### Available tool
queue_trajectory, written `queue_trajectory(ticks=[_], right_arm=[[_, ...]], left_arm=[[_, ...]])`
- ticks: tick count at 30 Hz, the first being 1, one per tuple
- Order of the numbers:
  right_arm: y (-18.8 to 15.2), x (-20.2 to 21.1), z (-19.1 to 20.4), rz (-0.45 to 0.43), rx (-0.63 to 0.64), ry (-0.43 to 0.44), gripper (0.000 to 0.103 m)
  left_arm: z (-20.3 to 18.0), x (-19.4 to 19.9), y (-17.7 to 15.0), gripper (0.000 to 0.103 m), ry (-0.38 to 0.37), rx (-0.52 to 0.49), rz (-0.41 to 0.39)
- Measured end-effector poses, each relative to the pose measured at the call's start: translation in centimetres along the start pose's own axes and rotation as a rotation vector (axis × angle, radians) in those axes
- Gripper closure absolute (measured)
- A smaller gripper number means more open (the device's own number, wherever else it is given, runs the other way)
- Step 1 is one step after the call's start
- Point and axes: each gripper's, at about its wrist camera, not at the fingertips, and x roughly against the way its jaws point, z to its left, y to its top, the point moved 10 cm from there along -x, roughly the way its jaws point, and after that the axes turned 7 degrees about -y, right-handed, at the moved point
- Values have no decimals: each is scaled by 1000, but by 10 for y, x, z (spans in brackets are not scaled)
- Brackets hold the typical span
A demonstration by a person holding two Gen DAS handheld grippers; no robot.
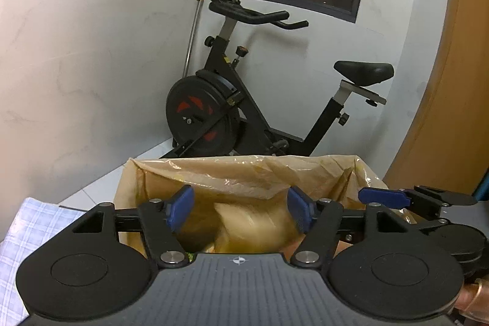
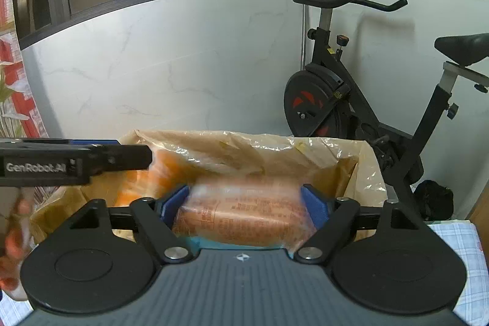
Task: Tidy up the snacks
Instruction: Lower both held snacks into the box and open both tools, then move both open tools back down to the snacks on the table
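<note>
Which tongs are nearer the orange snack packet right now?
Right. The right tongs have the orange snack packet between their fingers; the left tongs hover open over the lined box beside it.

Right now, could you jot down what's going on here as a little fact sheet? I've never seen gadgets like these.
Setting: a box lined with a plastic bag, an exercise bike behind it by the wall
Right gripper: jaws closed on an orange snack packet, held over the box
Left gripper: jaws open, nothing between them, above the box
Inside the box: blurred yellowish packets, hard to identify
Beside the box: blue checked cloth
</note>
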Motion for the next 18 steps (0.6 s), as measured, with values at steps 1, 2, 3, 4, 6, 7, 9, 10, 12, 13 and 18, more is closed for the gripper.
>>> queue_trajectory(ticks=[1, 2, 3, 4, 6, 7, 9, 10, 12, 13, 18], right_arm=[[0, 2, 0, -5, -3, -2, 19], [0, 3, -1, -7, -11, -2, 19], [-1, 5, -2, -10, -19, 0, 19], [1, 6, -3, -13, -26, 5, 19], [3, 10, -3, -19, -37, 26, 19], [4, 14, -2, -23, -36, 33, 19], [3, 22, 0, -36, -21, 40, 19], [3, 27, 2, -42, -12, 46, 19], [0, 36, 8, -48, 6, 59, 19], [-1, 39, 10, -51, 13, 63, 19], [-11, 63, 22, -73, 59, 74, 19]], left_arm=[[0, 3, -2, 33, 0, -3, -2], [-1, 6, -4, 33, 1, -6, -5], [-1, 9, -5, 33, 2, -7, -7], [0, 13, -8, 33, 2, -4, -8], [1, 20, -10, 33, -1, 2, -9], [1, 24, -12, 33, -1, 3, -11], [1, 32, -14, 33, 3, 1, -18], [1, 32, -11, 33, 4, -1, -20], [0, 41, -14, 33, 8, -3, -29], [0, 45, -15, 33, 8, -2, -32], [-2, 69, -26, 33, 14, -23, -39]])
